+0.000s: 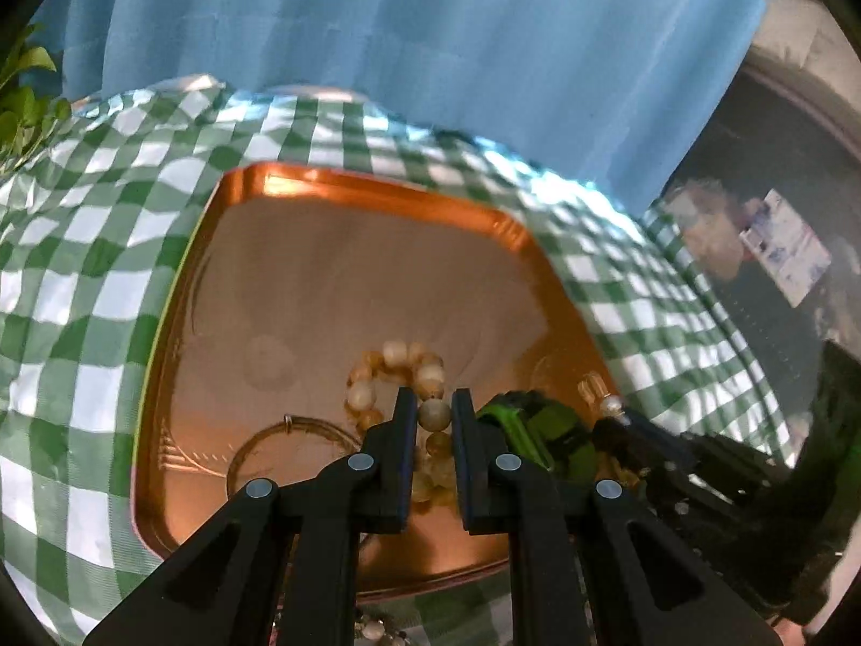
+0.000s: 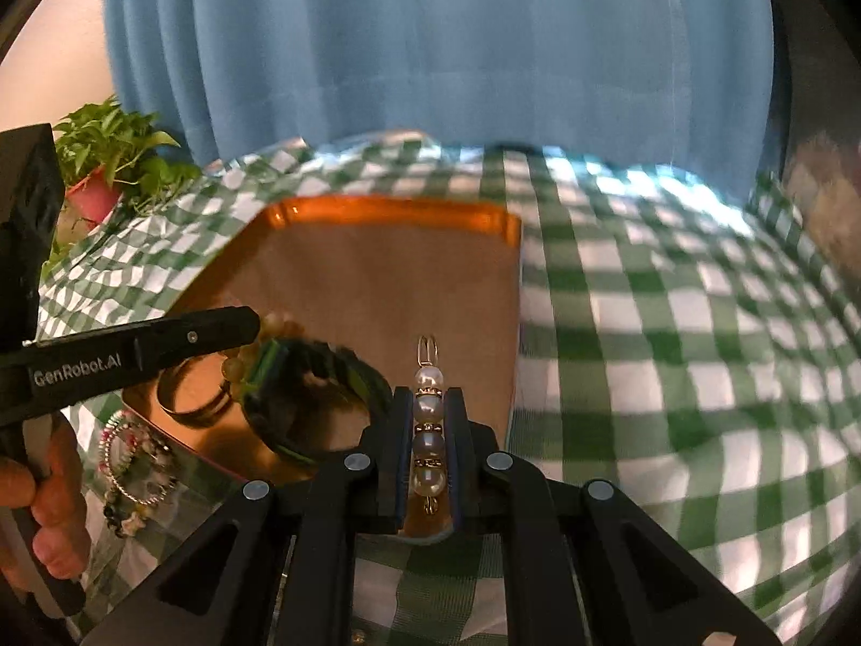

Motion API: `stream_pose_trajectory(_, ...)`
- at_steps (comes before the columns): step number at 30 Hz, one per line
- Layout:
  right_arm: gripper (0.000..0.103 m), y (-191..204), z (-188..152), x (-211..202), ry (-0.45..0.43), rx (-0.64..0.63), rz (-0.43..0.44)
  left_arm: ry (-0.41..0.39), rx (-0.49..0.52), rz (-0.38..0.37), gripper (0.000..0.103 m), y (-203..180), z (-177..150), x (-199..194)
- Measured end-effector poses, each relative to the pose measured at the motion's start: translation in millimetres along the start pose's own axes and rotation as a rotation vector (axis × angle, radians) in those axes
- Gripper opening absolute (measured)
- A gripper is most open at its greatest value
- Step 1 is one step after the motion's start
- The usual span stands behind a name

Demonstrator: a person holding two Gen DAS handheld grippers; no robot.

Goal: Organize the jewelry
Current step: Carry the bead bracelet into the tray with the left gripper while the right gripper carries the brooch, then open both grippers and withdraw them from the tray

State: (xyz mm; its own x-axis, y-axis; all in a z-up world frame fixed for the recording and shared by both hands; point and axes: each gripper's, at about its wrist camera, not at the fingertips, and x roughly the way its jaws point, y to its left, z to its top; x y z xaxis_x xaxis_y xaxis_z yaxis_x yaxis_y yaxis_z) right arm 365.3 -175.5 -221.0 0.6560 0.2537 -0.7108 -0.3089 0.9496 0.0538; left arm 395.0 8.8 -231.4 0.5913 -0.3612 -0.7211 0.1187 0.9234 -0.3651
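A copper tray (image 1: 376, 269) lies on the green checked cloth; it also shows in the right wrist view (image 2: 376, 269). My left gripper (image 1: 435, 404) is shut on a yellow bead bracelet (image 1: 398, 371) over the tray's near part. My right gripper (image 2: 429, 404) is shut on a pearl hair clip (image 2: 429, 430) above the tray's near right corner. A green-and-black bangle (image 2: 317, 404) and a thin metal ring bangle (image 2: 188, 404) lie in the tray. The left gripper's finger (image 2: 161, 344) reaches in from the left in the right wrist view.
Several beaded bracelets (image 2: 134, 463) lie on the cloth just off the tray's near left edge. A potted plant (image 2: 113, 161) stands at the far left. A blue curtain (image 2: 430, 54) hangs behind the table. Checked cloth (image 2: 672, 350) spreads to the right.
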Motion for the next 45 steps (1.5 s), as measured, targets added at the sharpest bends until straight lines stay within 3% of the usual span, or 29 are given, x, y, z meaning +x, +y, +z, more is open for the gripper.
stream_pose_trajectory(8, 0.01, -1, -3, -4, -0.005, -0.001, -0.005, 0.04, 0.022, 0.062, 0.017, -5, -3, 6)
stream_pose_trajectory(10, 0.013, -2, -2, -4, -0.003, -0.001, -0.013, 0.037, 0.024, 0.08, 0.028, -8, -4, 3)
stream_pose_trajectory(12, 0.021, -1, 0, -6, -0.003, -0.002, -0.009, 0.019, 0.02, 0.104, 0.054, -9, -5, -4)
stream_pose_trajectory(14, 0.028, -1, 2, -11, -0.017, -0.002, -0.011, -0.004, 0.026, 0.111, 0.066, -10, -5, -13)
stream_pose_trajectory(16, 0.037, 0, 3, -18, -0.036, 0.003, -0.006, -0.024, 0.039, 0.11, 0.068, -12, -5, -23)
stream_pose_trajectory(22, 0.047, 15, 5, -38, -0.088, -0.045, -0.068, -0.061, 0.104, 0.183, 0.075, -25, -12, -57)
stream_pose_trajectory(28, 0.062, 29, -7, -75, -0.124, -0.008, -0.079, -0.098, 0.097, 0.184, 0.079, -42, -26, -112)
stream_pose_trajectory(31, 0.07, 45, -16, -103, -0.143, -0.041, -0.098, -0.107, 0.126, 0.17, 0.079, -57, -37, -148)
stream_pose_trajectory(35, 0.083, 65, -31, -158, -0.197, -0.043, -0.086, -0.161, 0.181, 0.205, 0.081, -83, -59, -204)
stream_pose_trajectory(39, 0.102, 81, -40, -205, -0.239, -0.023, -0.095, -0.201, 0.225, 0.218, 0.088, -103, -79, -252)
stream_pose_trajectory(45, 0.102, 101, -54, -274, -0.303, -0.003, -0.133, -0.275, 0.233, 0.212, 0.093, -132, -109, -324)
